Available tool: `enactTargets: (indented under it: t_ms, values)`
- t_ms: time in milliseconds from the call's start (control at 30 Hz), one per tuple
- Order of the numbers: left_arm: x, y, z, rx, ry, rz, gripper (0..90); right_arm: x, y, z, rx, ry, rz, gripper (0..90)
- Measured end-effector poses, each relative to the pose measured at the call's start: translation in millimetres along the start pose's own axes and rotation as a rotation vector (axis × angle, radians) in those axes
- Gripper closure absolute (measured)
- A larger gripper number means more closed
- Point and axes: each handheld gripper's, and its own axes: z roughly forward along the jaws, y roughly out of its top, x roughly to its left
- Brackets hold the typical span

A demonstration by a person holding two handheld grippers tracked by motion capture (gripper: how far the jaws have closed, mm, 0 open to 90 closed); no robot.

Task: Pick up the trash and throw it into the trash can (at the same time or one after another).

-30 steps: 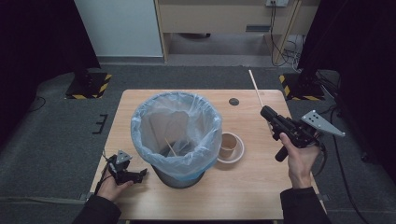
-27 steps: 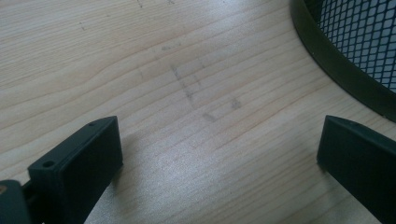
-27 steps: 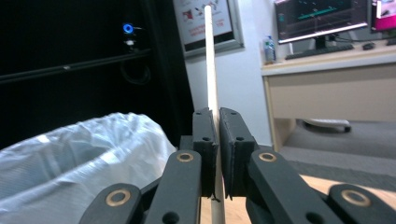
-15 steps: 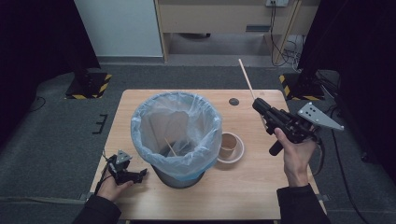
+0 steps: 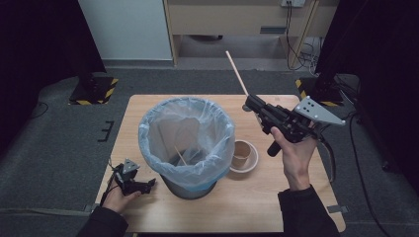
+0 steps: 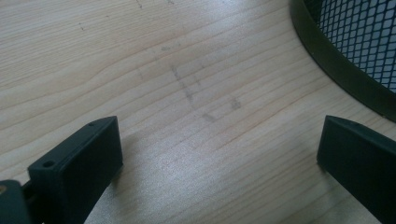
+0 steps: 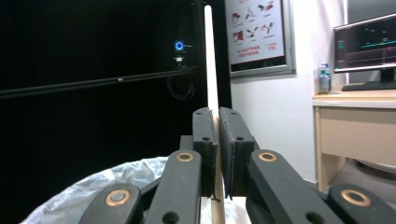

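- Since the earlier frames, the wooden stick point(image 5: 237, 73) has travelled with the right gripper point(image 5: 249, 102) up and toward the bin: it began out over the right edge of the tabletop point(image 5: 306, 197) and now sits beside the bin's far right rim.
- Held by its lower end, the stick slants up and away over the far edge of the tabletop in the high view; in the right gripper view it point(image 7: 211, 60) rises straight up from between the jaws.
- On the right gripper point(image 7: 217, 133) the jaws are clenched on the stick, pads pressed against both its sides.
- Behind it, the right hand point(image 5: 296, 158) has shifted left with the gripper, and the forearm now reaches further across the tabletop.
- Between the two hands stands the bin point(image 5: 188, 140), lined with a pale blue bag, in the same place as before; another thin stick point(image 5: 179, 154) leans inside it.
- Just right of the bin, a paper cup point(image 5: 243, 154) sits unmoved on a small white plate.
- At the near left corner the left gripper point(image 5: 148, 183) rests low beside the bin as before, held in the left hand point(image 5: 121, 195).
- Its jaws are released, standing wide apart over bare wood, with the bin's mesh wall point(image 6: 359, 42) and dark base band just beyond them.
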Motion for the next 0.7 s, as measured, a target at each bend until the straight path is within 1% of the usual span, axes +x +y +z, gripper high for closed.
enactTargets:
  t_ms: [33,200,233,367,433,467,667,700]
  values:
    - [0.0,0.0,0.0,0.0,0.0,0.0,0.0,0.0,0.0,0.0,0.0,0.0,0.0,85.9]
    - [0.0,0.0,0.0,0.0,0.0,0.0,0.0,12.5,0.1,17.3,0.001,0.041,0.002,85.9]
    - [0.0,0.0,0.0,0.0,0.0,0.0,0.0,12.5,0.1,17.3,0.001,0.041,0.002,85.9]
    - [0.0,0.1,0.1,0.0,-0.001,0.0,0.0,21.3,0.3,28.6,0.012,0.064,-0.01,85.9]
    - [0.1,0.1,0.1,0.0,-0.001,0.001,0.0,22.7,0.4,30.5,0.01,0.072,-0.004,85.9]
    - [0.0,0.1,0.1,0.0,-0.001,0.0,0.0,25.4,0.5,34.0,0.015,0.075,-0.012,85.9]
    - [0.1,0.1,0.1,0.0,-0.001,0.0,0.0,31.3,0.2,41.5,0.022,0.093,-0.014,85.9]
    - [0.1,0.1,0.1,0.0,-0.001,0.001,0.0,32.0,-0.2,42.9,0.018,0.1,-0.006,85.9]
